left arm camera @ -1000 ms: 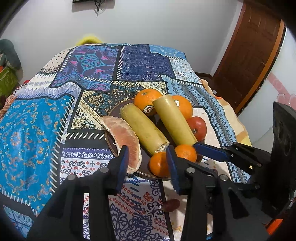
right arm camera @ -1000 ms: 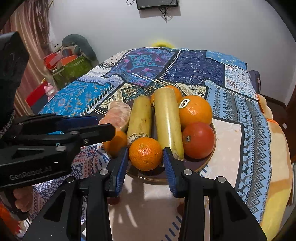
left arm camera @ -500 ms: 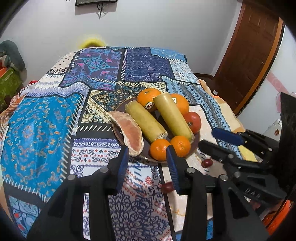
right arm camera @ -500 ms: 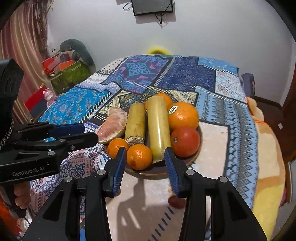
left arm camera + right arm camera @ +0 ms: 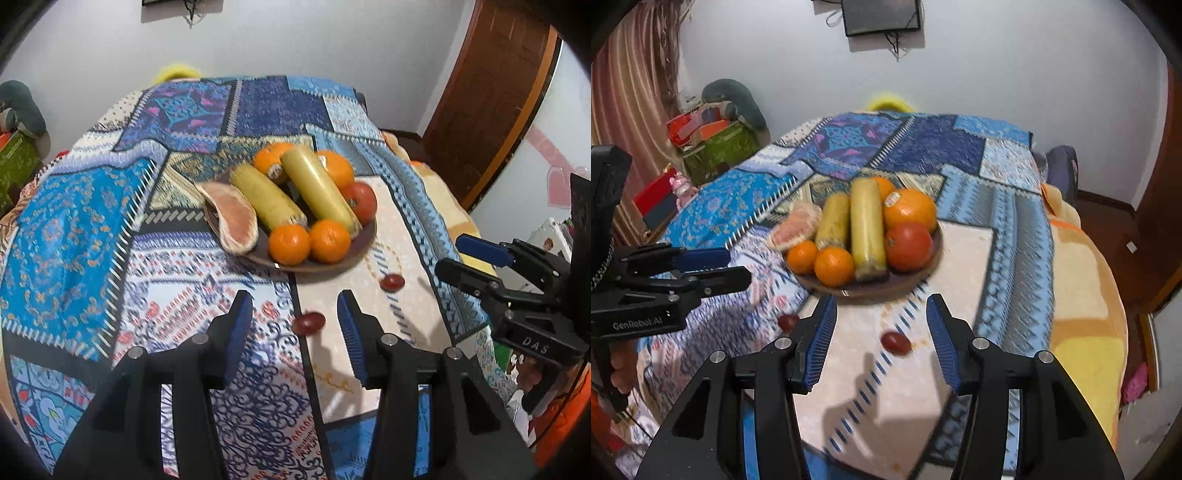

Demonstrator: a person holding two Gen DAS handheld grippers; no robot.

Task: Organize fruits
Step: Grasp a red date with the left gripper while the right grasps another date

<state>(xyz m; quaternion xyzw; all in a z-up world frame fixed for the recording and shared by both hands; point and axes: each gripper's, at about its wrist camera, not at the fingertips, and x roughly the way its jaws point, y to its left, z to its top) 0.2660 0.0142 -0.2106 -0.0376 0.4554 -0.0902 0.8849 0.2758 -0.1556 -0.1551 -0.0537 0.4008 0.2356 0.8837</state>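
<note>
A brown plate on the patchwork cloth holds two yellow-green stalks, two big oranges, a tomato, two tangerines and a pomelo segment. Two small red fruits lie on the cloth in front of it. My left gripper hovers short of the plate, its jaws opening and holding nothing. The nearer red fruit lies on the cloth below the gap. My right gripper also hangs before the plate, jaws opening and empty, above a red fruit.
The cloth-covered table drops off at the right over a yellow-orange blanket. Boxes and bags stand at the back left, a wooden door at the right. Each gripper shows in the other's view.
Both grippers have drawn back from the plate, which now sits farther off. Their jaws have widened. The two small red fruits on the cloth have come into full view.
</note>
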